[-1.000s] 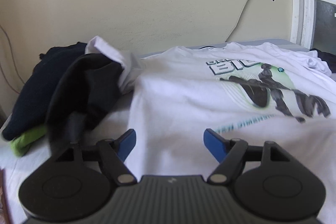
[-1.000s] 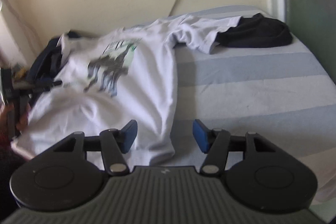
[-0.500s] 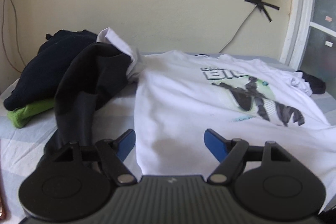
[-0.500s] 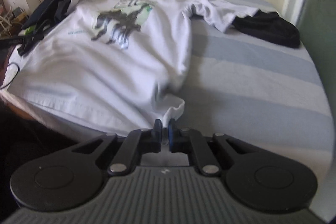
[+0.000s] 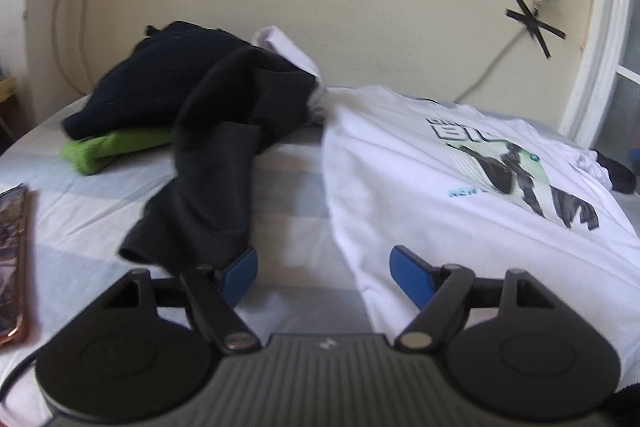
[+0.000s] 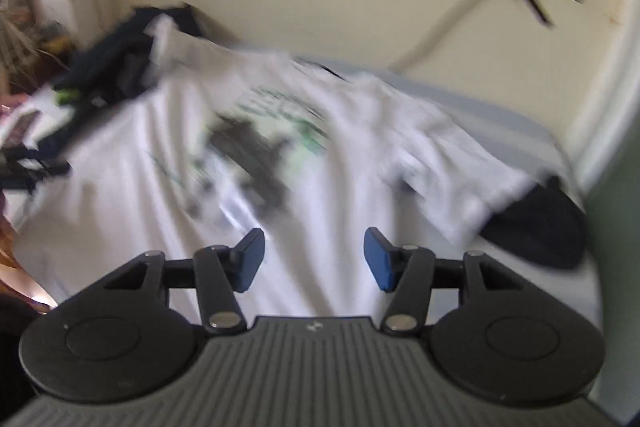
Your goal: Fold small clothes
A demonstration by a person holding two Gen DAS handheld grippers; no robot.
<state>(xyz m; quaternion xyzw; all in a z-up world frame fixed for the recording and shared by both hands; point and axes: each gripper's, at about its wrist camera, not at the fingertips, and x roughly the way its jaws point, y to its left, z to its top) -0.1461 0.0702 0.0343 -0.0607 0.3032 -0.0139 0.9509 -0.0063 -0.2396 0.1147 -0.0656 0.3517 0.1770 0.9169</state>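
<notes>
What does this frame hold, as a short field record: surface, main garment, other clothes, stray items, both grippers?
surface: striped bed
main garment: white T-shirt, spread print-up
other clothes: dark pile on green garment, left of shirt; black garment by its far sleeve
stray item: phone at bed edge
left gripper: open, empty
right gripper: fingers just opened, nothing between, above shirt

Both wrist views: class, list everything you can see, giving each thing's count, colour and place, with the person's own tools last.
T-shirt: one, white with print, spread on bed.
Dark clothes: a heap, black and navy, beside shirt's far sleeve.
Green cloth: one, under the heap.
Black garment: one, by shirt's other sleeve.
Phone: one, coppery edge, on the bed's near side.
Bed: one, blue-striped sheet.
Left gripper: open, empty.
Right gripper: jaws just opened, empty.
</notes>
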